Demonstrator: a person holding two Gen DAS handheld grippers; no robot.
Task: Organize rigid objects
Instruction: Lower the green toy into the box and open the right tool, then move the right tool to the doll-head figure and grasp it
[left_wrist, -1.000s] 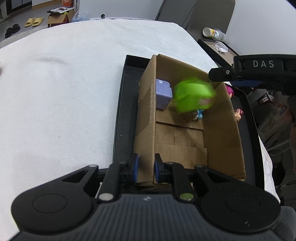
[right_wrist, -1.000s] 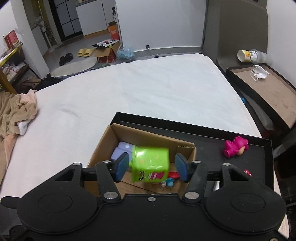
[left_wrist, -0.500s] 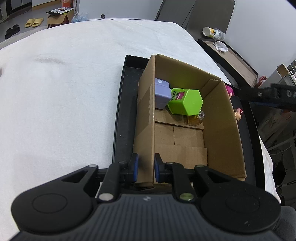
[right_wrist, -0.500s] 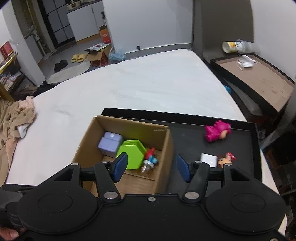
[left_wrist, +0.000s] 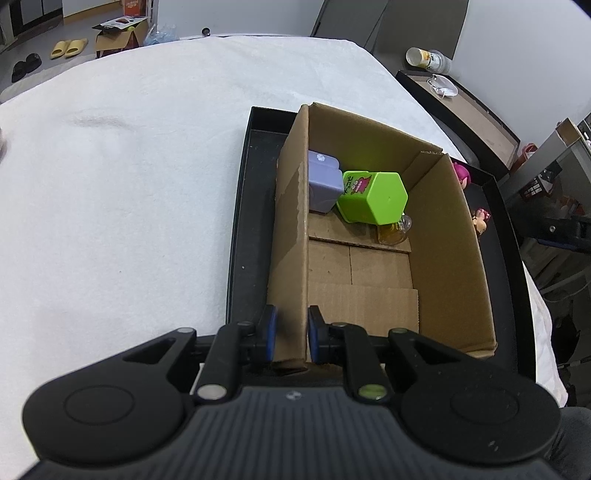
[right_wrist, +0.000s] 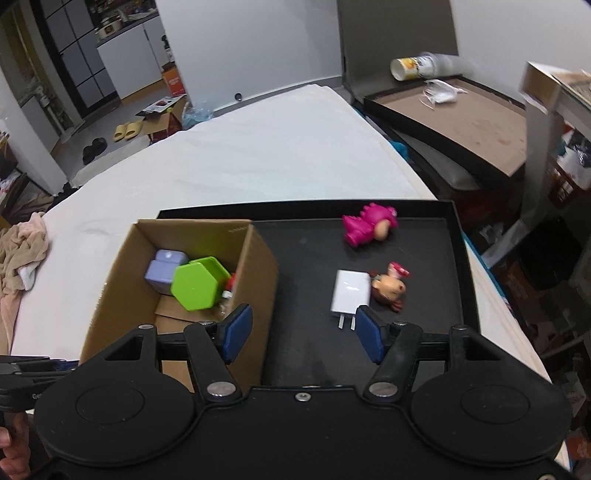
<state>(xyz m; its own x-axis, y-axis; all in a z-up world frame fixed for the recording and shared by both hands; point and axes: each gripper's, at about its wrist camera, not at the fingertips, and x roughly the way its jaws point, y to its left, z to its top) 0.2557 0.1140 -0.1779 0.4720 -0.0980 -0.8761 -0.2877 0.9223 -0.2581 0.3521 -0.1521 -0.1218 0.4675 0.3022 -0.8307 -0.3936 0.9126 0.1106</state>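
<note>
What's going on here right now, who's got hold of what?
A person is sorting toys from a black tray into a brown cardboard box. The left gripper is clamped on the box's wall. The right gripper, empty with its jaws opening, hangs over the tray. A green hexagonal container and a lilac plastic case lie in the box. A pink toy dinosaur, a white charger and a small doll figure remain on the tray.

I see a box (left_wrist: 443, 236) of matt brown corrugated cardboard in a smooth black tray (right_wrist: 310, 354) on white cloth (left_wrist: 129, 184), a glossy green plastic tub (left_wrist: 373, 199), a smooth white plastic charger (right_wrist: 350, 291) and a shiny pink plastic toy (right_wrist: 364, 227).
</note>
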